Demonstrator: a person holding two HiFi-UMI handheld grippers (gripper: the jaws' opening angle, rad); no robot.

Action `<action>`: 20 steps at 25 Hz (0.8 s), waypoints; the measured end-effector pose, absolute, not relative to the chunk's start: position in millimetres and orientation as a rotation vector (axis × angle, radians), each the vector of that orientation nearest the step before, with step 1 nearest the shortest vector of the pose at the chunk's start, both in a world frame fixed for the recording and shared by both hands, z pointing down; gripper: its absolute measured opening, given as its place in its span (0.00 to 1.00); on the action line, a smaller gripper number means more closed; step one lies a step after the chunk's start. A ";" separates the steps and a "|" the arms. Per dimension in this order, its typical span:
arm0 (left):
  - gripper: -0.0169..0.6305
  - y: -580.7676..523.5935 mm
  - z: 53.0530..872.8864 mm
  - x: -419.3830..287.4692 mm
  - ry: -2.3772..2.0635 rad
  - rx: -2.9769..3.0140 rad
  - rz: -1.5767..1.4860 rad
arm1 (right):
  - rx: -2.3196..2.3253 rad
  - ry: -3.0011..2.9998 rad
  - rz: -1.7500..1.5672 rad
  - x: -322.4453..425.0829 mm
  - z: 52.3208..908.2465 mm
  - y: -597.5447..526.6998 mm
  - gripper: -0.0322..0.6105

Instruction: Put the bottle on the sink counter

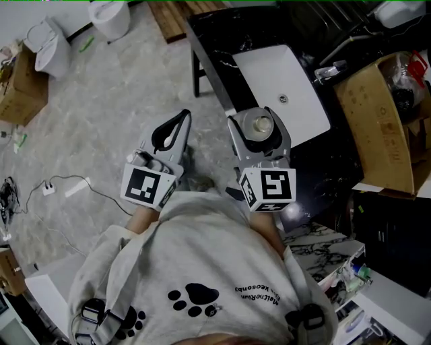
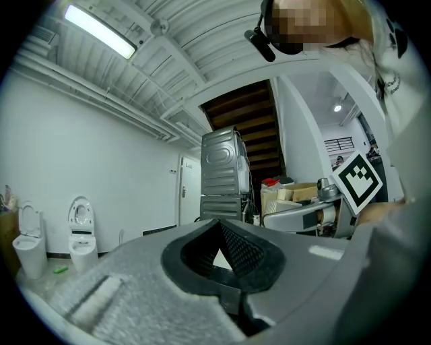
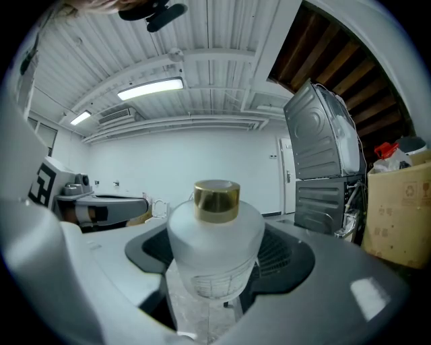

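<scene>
A frosted white bottle (image 1: 261, 124) with a gold cap stands upright between the jaws of my right gripper (image 1: 251, 117), which is shut on it. In the right gripper view the bottle (image 3: 214, 236) fills the gap between the dark pads of that gripper (image 3: 219, 246). It hangs just off the near corner of the black sink counter (image 1: 219, 40) with its white basin (image 1: 269, 71). My left gripper (image 1: 179, 118) is over the floor to the left, its tips touching and nothing in it. In its own view the left gripper (image 2: 219, 226) shows only empty pads.
A large open cardboard box (image 1: 377, 128) stands to the right of the counter. Two white toilets (image 1: 50, 44) (image 1: 111, 17) stand on the floor at the far left, with a power strip (image 1: 74, 186) and cable nearer. A marble-patterned top (image 1: 316, 246) lies at the near right.
</scene>
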State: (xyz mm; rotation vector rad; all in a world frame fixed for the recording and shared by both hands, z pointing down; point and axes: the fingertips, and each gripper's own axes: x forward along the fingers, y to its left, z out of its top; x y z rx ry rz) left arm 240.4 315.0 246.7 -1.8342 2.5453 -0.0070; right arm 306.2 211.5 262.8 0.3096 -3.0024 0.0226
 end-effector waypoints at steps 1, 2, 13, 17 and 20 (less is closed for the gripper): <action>0.03 313.6 248.0 235.7 2.546 -1.838 0.000 | 0.313 -3.001 0.020 302.0 263.4 210.2 0.57; 0.03 311.6 249.4 230.5 2.546 -1.845 0.006 | 0.317 -2.999 0.017 297.4 264.0 208.6 0.57; 0.03 274.5 248.4 142.4 2.439 -1.987 0.045 | 0.432 -2.993 0.022 219.4 264.7 185.7 0.57; 0.03 263.0 246.0 106.6 2.400 -2.051 0.040 | 0.503 -2.989 0.016 188.6 261.1 178.1 0.57; 0.03 255.2 240.0 86.7 2.317 -2.099 0.054 | 0.560 -2.985 0.002 166.8 258.0 174.5 0.57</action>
